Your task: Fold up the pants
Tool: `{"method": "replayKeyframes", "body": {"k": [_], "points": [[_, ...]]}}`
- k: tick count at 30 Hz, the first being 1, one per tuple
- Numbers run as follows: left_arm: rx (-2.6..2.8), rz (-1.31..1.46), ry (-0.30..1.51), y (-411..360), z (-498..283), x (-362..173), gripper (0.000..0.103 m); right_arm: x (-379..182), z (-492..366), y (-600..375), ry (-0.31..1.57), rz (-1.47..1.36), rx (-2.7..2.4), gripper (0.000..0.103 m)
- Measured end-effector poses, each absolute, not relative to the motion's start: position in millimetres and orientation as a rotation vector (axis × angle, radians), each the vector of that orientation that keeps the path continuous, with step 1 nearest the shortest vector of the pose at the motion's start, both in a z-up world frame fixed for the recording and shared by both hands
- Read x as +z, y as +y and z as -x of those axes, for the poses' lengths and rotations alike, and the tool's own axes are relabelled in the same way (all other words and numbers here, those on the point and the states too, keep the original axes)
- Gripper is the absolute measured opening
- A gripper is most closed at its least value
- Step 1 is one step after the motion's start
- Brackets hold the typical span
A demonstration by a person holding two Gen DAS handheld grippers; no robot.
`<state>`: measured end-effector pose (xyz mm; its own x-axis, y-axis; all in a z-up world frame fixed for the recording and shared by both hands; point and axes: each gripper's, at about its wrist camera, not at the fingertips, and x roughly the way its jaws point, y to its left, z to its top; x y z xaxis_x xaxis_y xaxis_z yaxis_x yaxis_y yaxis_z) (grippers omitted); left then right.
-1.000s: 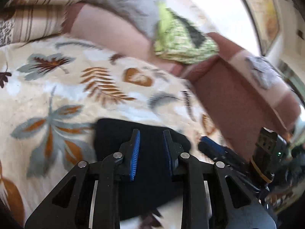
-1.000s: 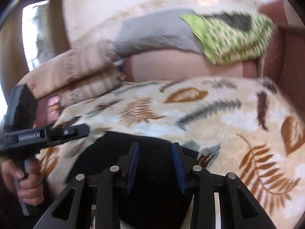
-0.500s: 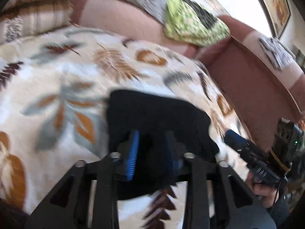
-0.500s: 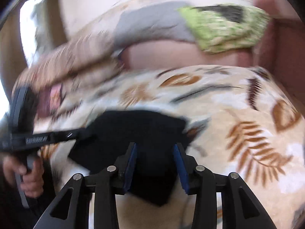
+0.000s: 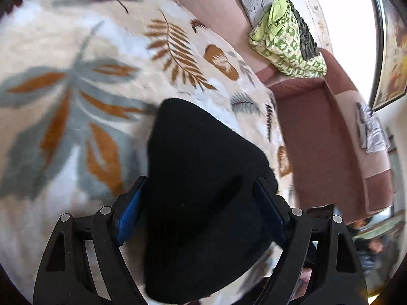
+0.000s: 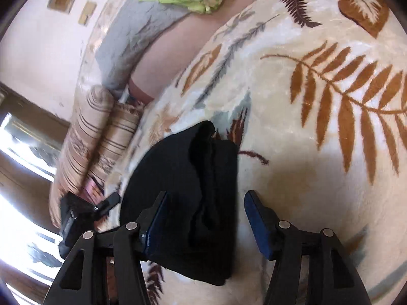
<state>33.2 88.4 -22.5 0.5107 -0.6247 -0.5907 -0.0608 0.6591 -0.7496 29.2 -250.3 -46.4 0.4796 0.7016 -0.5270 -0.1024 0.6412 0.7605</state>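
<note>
**Black pants let go, both grippers spread**

Black fabric, the pants (image 5: 203, 198), lies as a compact folded bundle on the leaf-print blanket (image 5: 76, 101) of the sofa, toward the blanket's front edge and well clear of the green patterned cushion (image 5: 287, 40) on the backrest.

Change over the last second: both sets of jaws have just been opening. A second ago each stood narrow over the cloth; now the left gripper (image 5: 201, 203) stands wide, its blue pads at either flank of the bundle, with no visible pinch on the fabric. The right gripper (image 6: 206, 218) is about half spread; its left pad sits over the cloth, its right pad over bare blanket, clear of the bundle's edge. Nothing is held by either. Both views have also closed in on the bundle, which fills more of each frame.

The right view shows stacked layers with a loose ridge along the top.

Judgement: the fold in hand appears set down and released; the task looks near its end. The loose ridge may still want pressing flat.
</note>
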Motion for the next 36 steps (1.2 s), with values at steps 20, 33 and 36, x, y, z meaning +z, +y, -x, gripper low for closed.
{"method": "replayKeyframes", "body": {"k": [20, 33, 36], "points": [[-0.328, 0.482, 0.934, 55.5, -86.0, 26.5, 0.032, -1.0, -63.9, -257.6, 0.808, -0.686, 0.592, 0.029], [-0.289, 0.341, 1.001, 27.4, -136.9, -5.1, 0.051, -50.1, -113.6, -279.3, 0.924, -0.723, 0.423, 0.032], [-0.215, 0.257, 0.943, 24.8, -119.2, 5.3, 0.051, -33.0, -98.5, -279.5, 0.844, -0.676, 0.376, 0.032]]}}
